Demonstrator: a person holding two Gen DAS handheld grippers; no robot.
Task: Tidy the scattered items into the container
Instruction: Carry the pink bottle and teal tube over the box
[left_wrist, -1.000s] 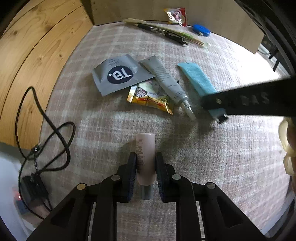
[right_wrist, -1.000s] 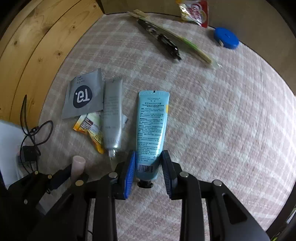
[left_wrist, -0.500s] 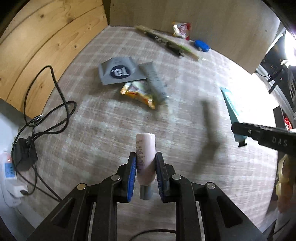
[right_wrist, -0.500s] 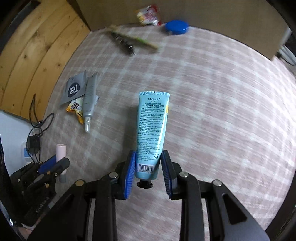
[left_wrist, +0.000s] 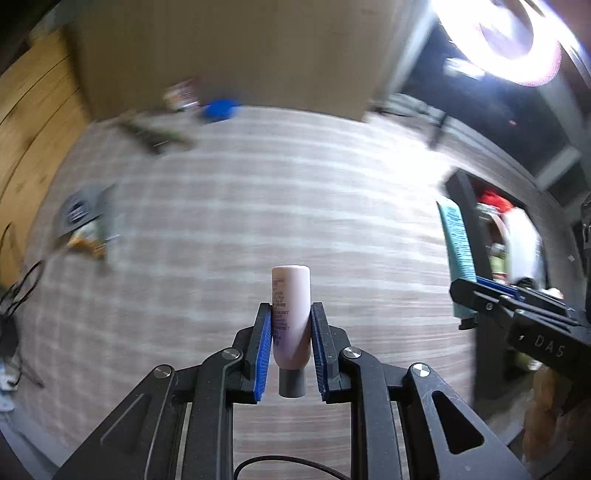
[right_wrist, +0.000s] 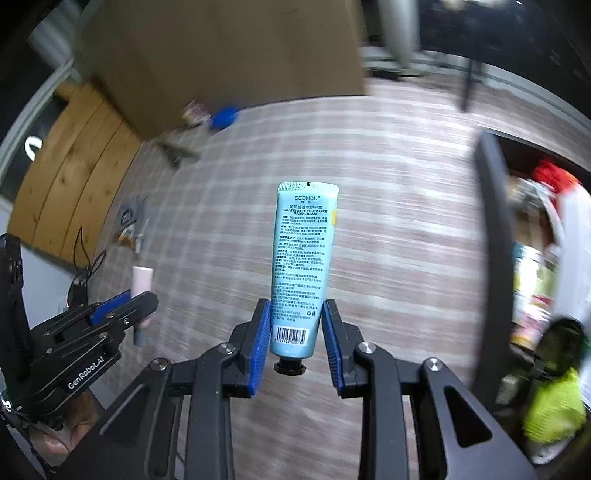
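My left gripper (left_wrist: 291, 319) is shut on a small pink tube (left_wrist: 291, 306) with a grey cap, held above the checked cloth (left_wrist: 280, 192). My right gripper (right_wrist: 297, 321) is shut on a pale blue hand cream tube (right_wrist: 303, 254), cap end toward the camera. Each gripper shows in the other's view: the right one (left_wrist: 480, 295) at the right edge with its blue tube (left_wrist: 456, 240), the left one (right_wrist: 125, 301) at lower left with the pink tube (right_wrist: 142, 280). A dark-walled container (right_wrist: 493, 236) holding several items stands at the right.
Far back on the cloth lie a blue round thing (left_wrist: 219, 109), a red-and-white sachet (left_wrist: 181, 94) and a blurred pen with a stick (left_wrist: 155, 134). A grey packet (left_wrist: 79, 210) and a yellow wrapper (left_wrist: 86, 240) lie left. A cardboard panel (left_wrist: 229, 51) stands behind; black cable (right_wrist: 86, 266) lies left.
Both grippers have swung right and risen with their tubes still clamped. The scattered items have slid to the left and far side of both views, and the container has come into view at the right.
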